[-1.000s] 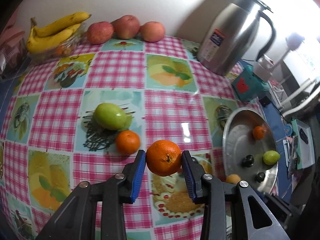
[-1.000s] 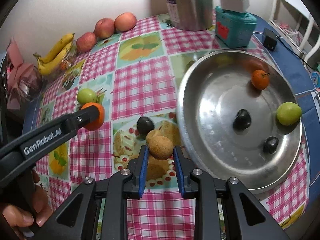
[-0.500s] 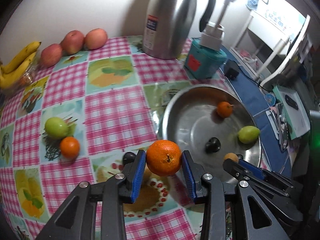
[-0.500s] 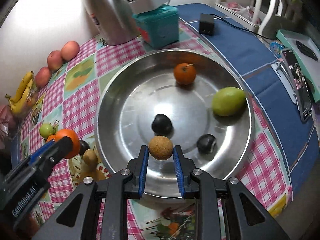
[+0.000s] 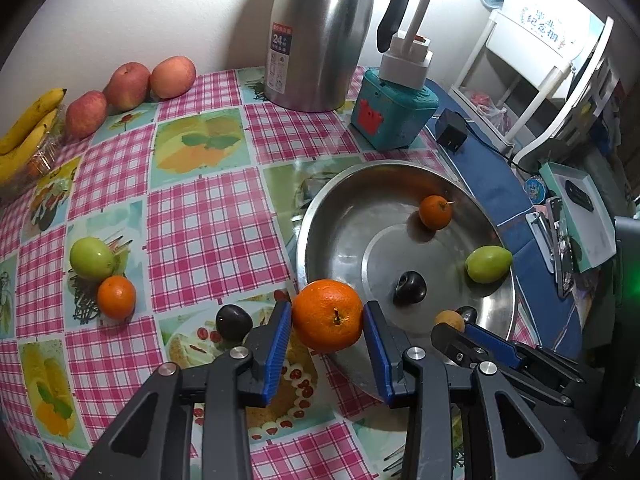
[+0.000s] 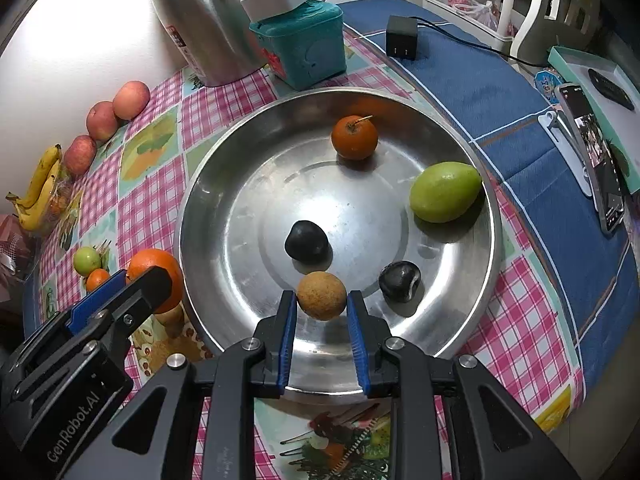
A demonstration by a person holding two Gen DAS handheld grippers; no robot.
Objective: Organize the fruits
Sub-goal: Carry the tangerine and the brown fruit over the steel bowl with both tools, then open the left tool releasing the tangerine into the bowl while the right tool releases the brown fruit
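Orange (image 5: 327, 315) sits pinched in your left tool (image 5: 327, 322), lower centre; only the right view shows your right tool (image 6: 321, 307) clamping a brown fruit (image 6: 321, 295) over the steel bowl (image 6: 208, 208).

Both fisheye views look steeply down along their own fingers, close above the checked tablecloth (image 5: 208, 216). The left wrist view sits at the steel basin's (image 5: 320, 216) left edge; the right hangs over its near rim (both show basin (image 6: 208, 208) and kettle (image 5: 320, 36)).

Sharp fisheye views, bright wall glare, dark curved corners
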